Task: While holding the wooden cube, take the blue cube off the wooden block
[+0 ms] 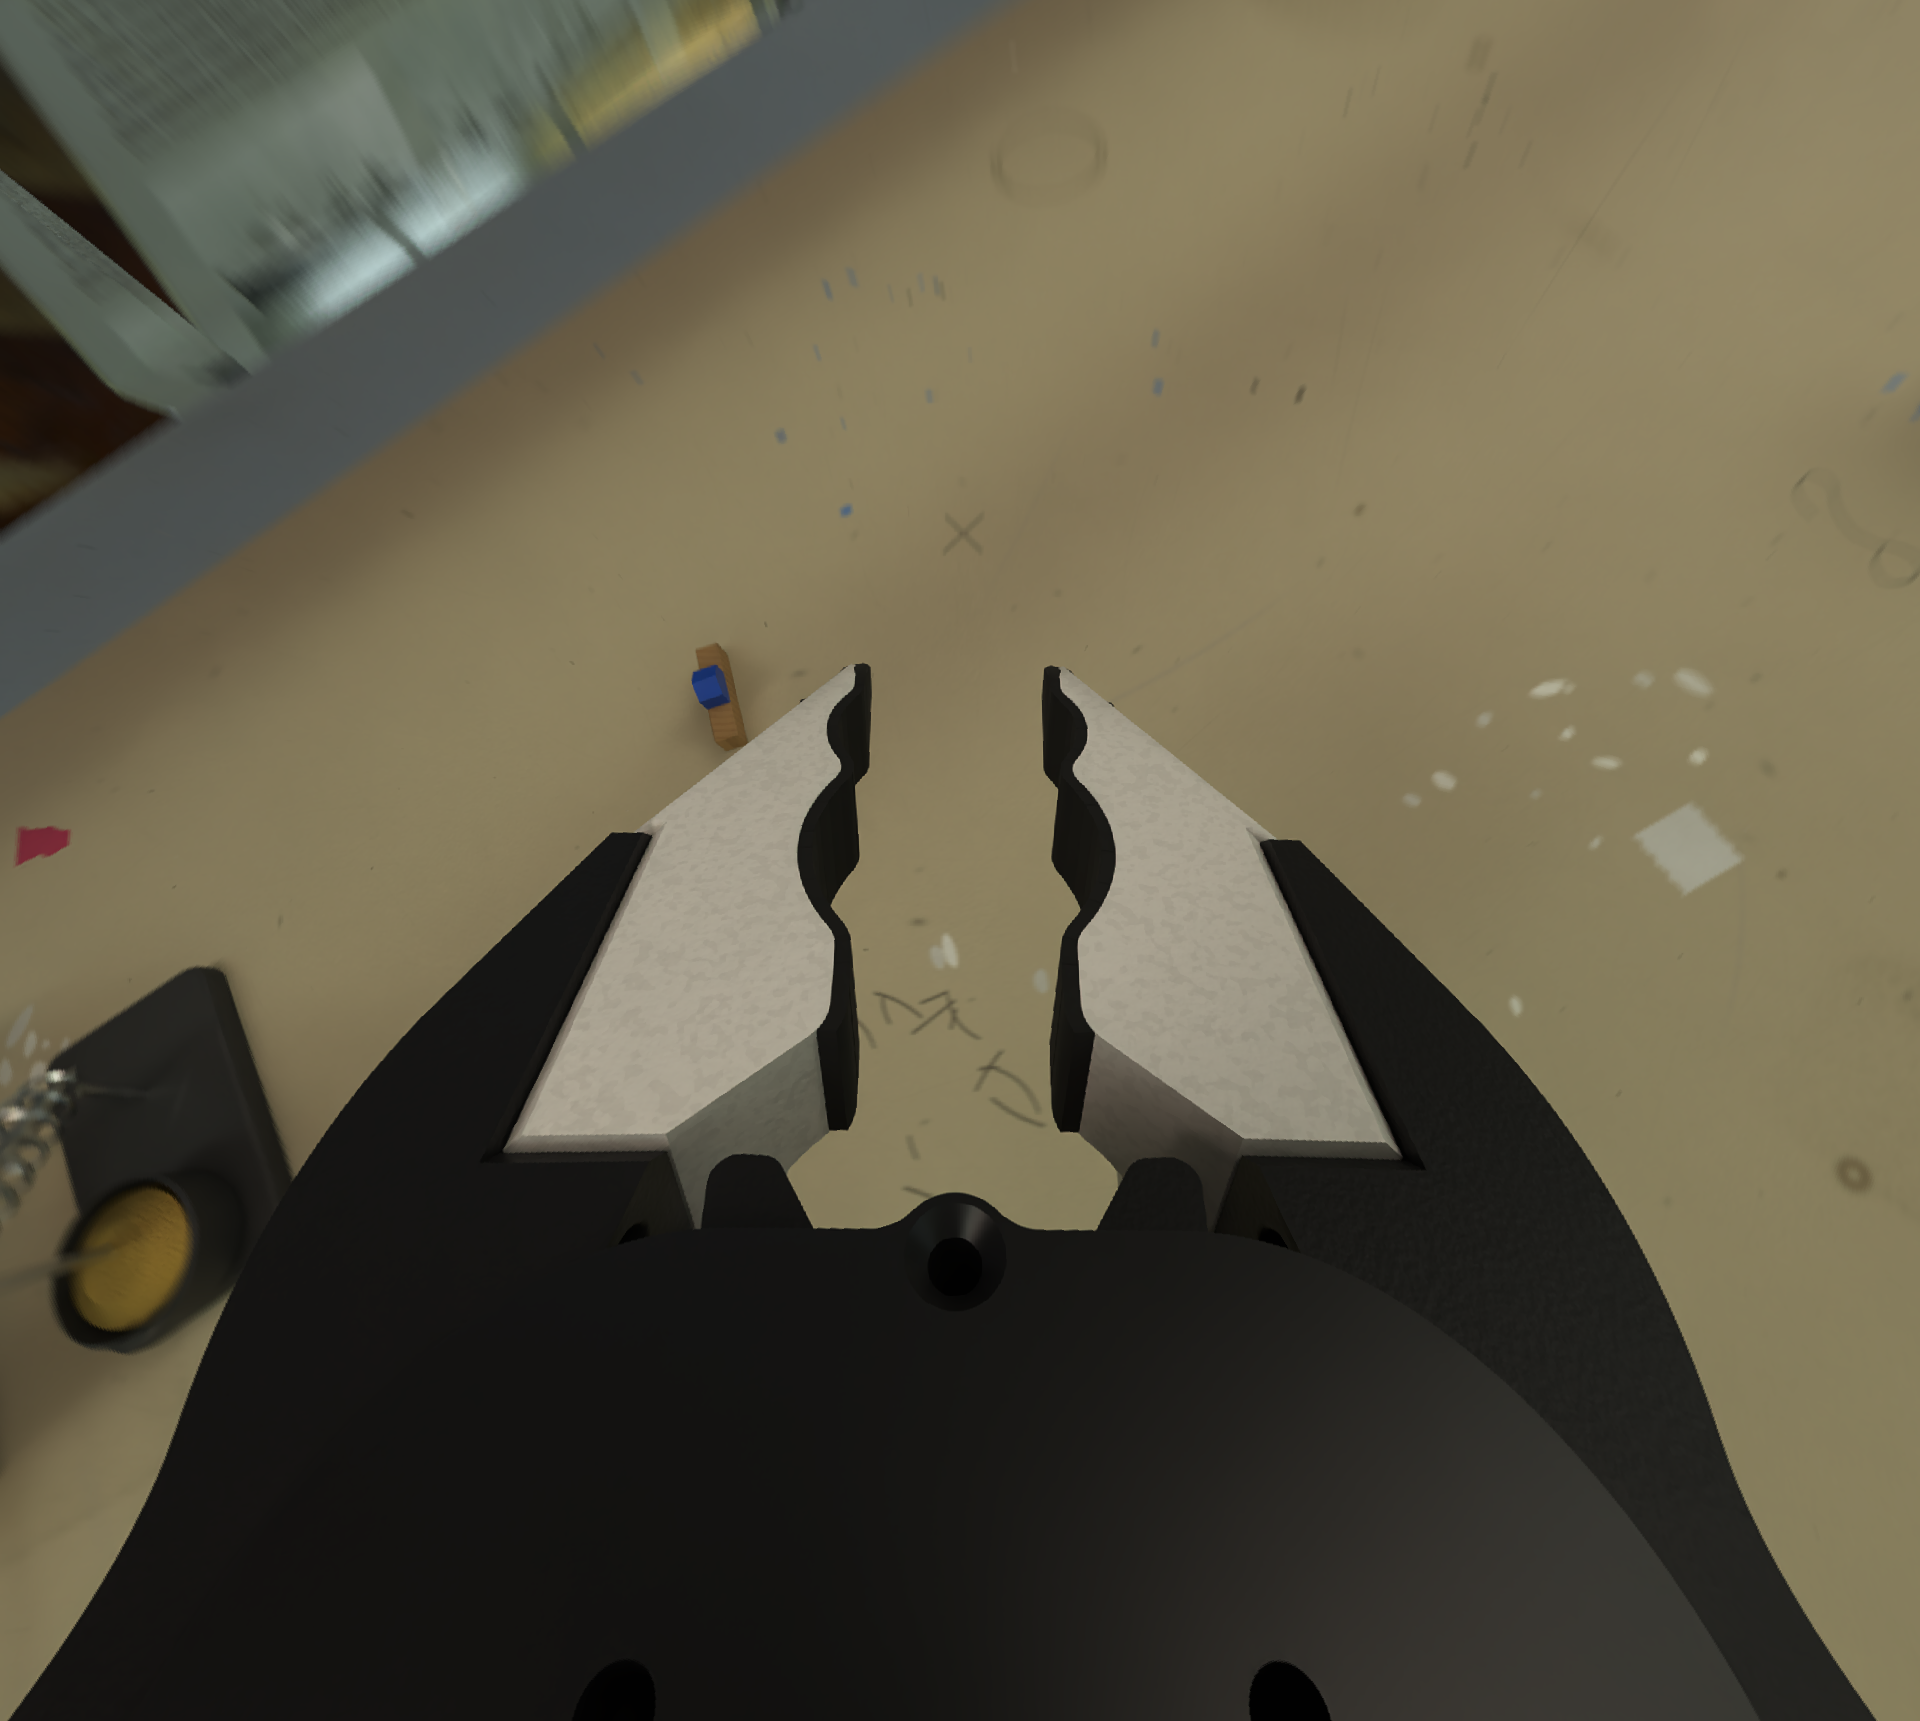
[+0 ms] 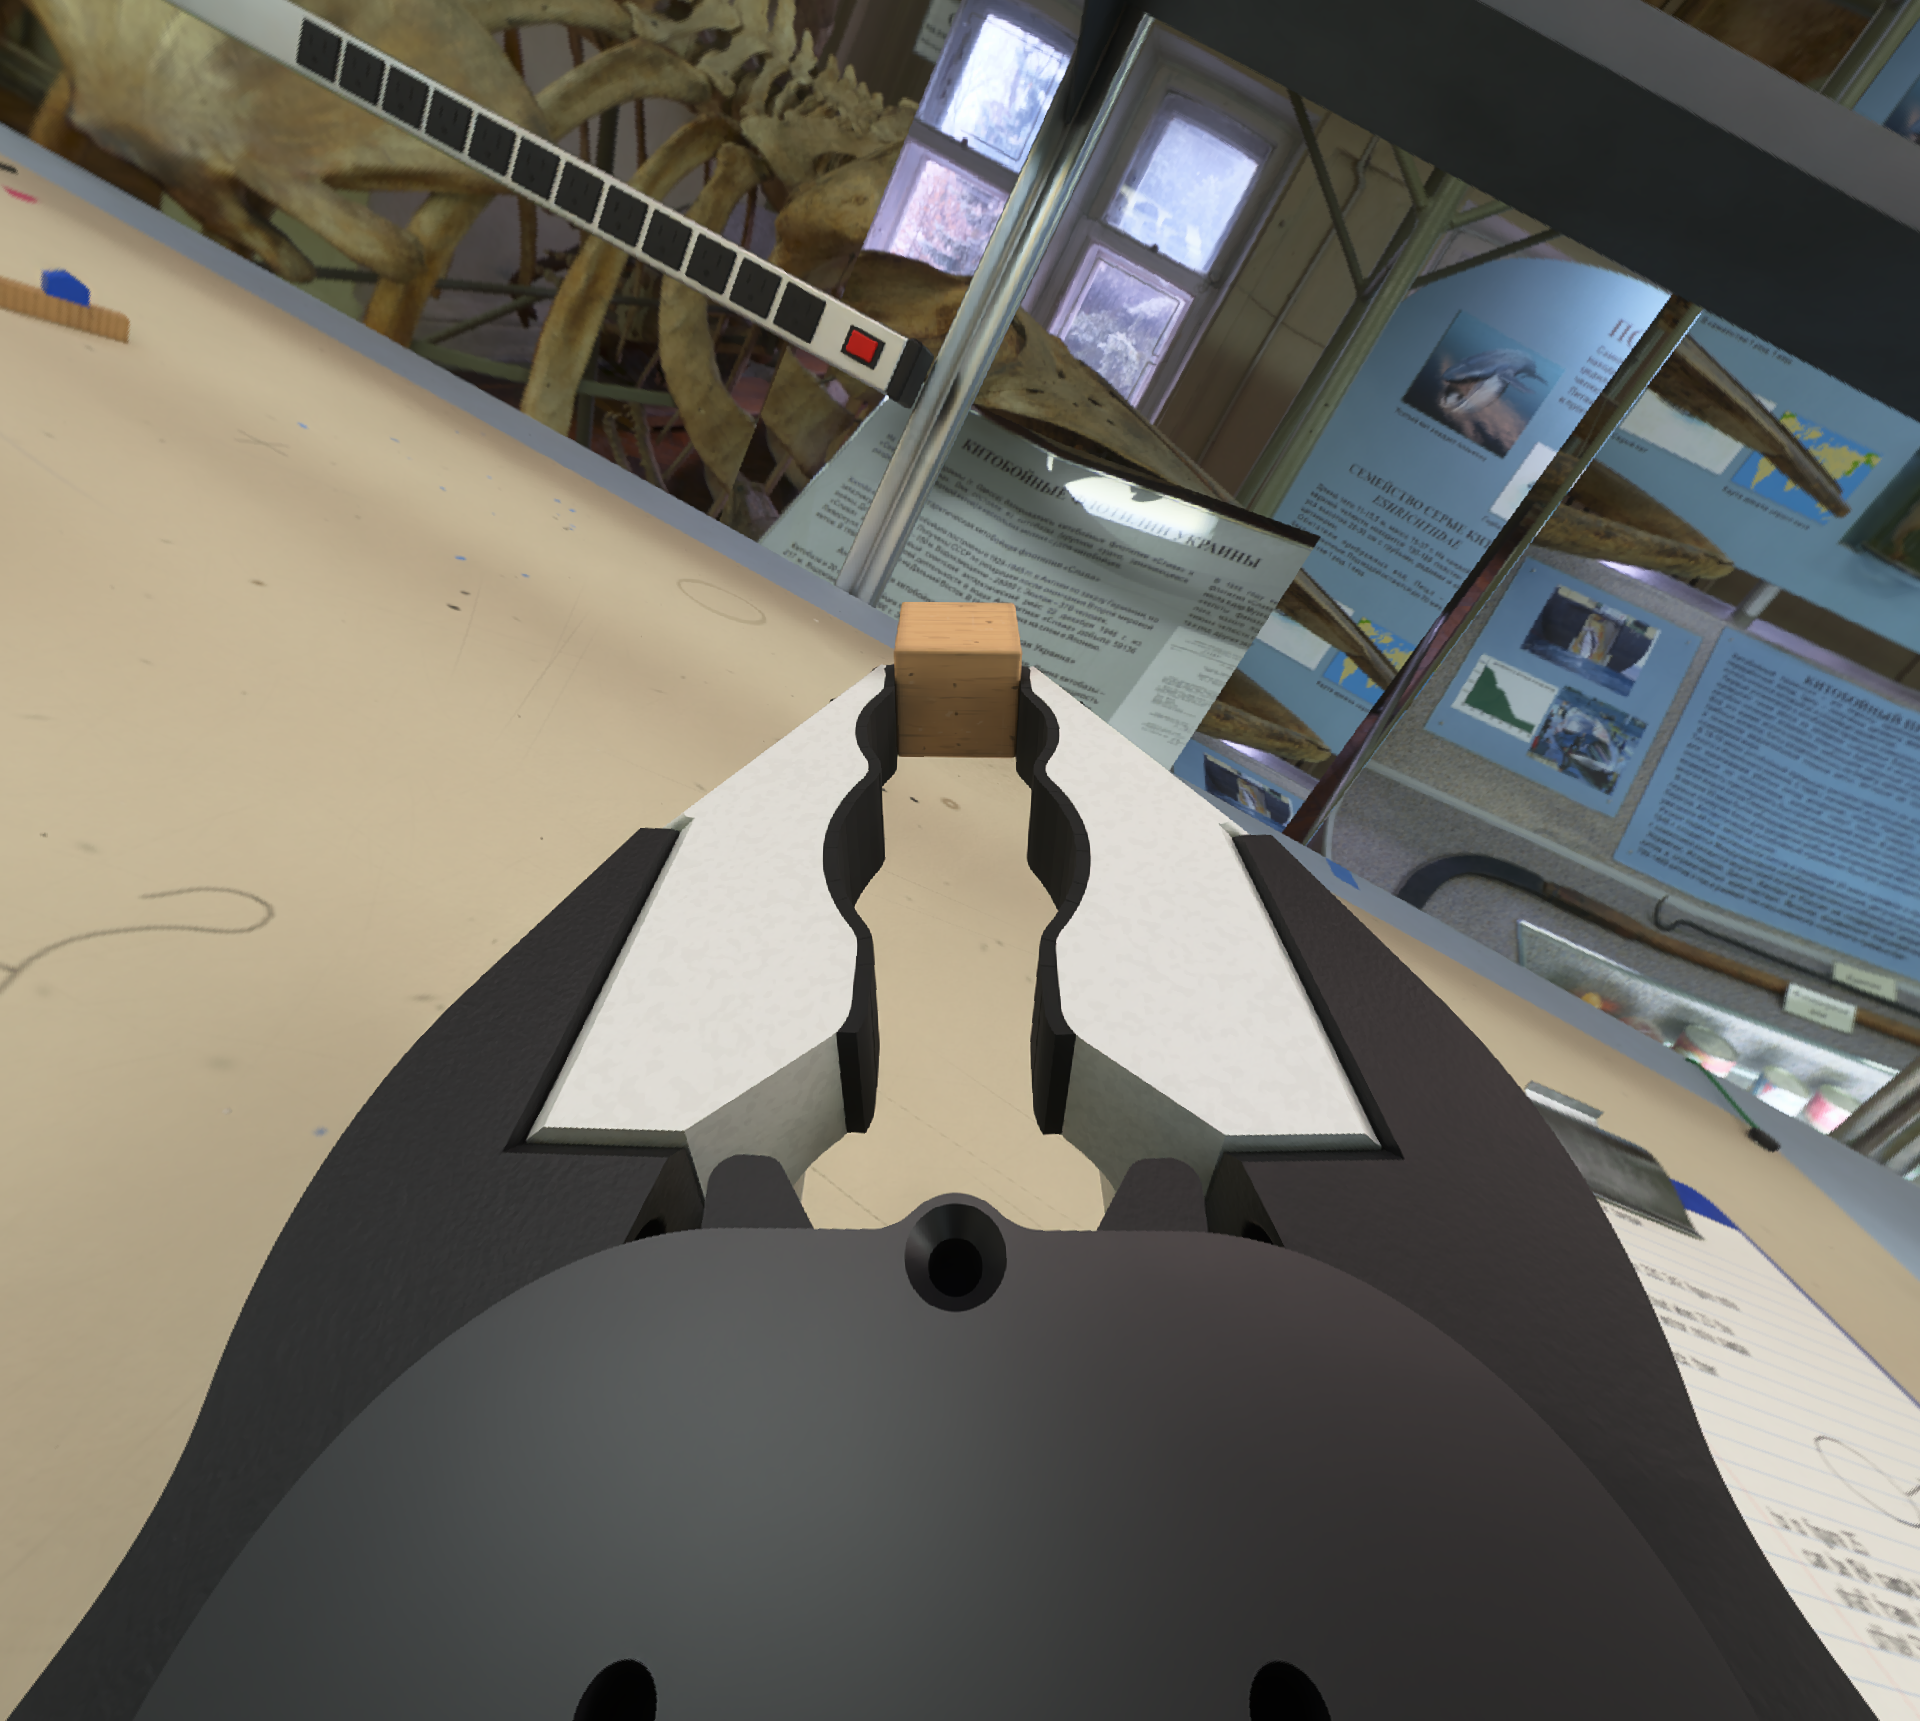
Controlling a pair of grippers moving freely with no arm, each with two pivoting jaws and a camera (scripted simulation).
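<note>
In the left wrist view my left gripper is open and empty, high above the beige table. The small blue cube sits on the flat wooden block, just left of my left fingertip and far below. In the right wrist view my right gripper is shut on the wooden cube, held at the fingertips above the table. The blue cube on the wooden block shows far off at the left edge.
A black soldering stand with a yellow sponge sits at the lower left. The grey table edge runs diagonally across the upper left. A power strip hangs beyond the table. A lined notepad lies at the lower right.
</note>
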